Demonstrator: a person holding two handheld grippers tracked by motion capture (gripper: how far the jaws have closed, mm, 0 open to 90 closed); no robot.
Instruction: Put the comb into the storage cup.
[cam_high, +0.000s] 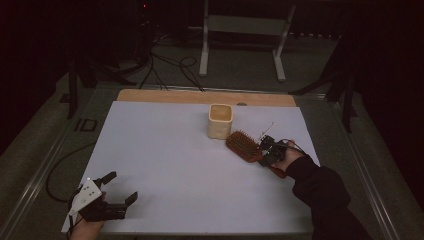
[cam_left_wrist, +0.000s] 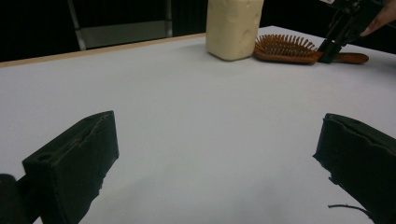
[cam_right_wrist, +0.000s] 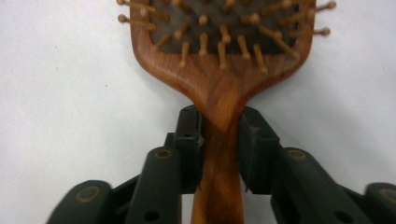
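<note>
Table (cam_high: 165, 150) with a white sheet fills the middle of the high view, and 2 grippers work over it, 1 at each lower corner.

At the near left corner the left gripper (cam_high: 119, 186) sits in a hand (cam_high: 86, 229), low over the sheet, with a grey plate on its top. Its 2 black jaws are spread wide with bare white surface between them. In the left gripper view the same jaws rise from the bottom corners, well apart, pinching nothing.

Toward the middle, near the far edge, stands a cream cup (cam_high: 220, 120), upright and square-mouthed. In the left gripper view the cup (cam_left_wrist: 233, 27) stands just left of the brush head.

Just right of the cup lies a wooden hairbrush (cam_high: 243, 145), bristles up, flat on the sheet, its head close beside the cup's base and its handle running toward the near right. In the left gripper view the hairbrush (cam_left_wrist: 285, 49) lies with its handle pointing right.

At the right, the right gripper (cam_high: 266, 152) is held by a hand (cam_high: 290, 157) in a dark sleeve. In the right gripper view its jaws flank the neck of the hairbrush (cam_right_wrist: 219, 93), where head narrows to handle, pinching it from both sides with the pads against the wood.
</note>
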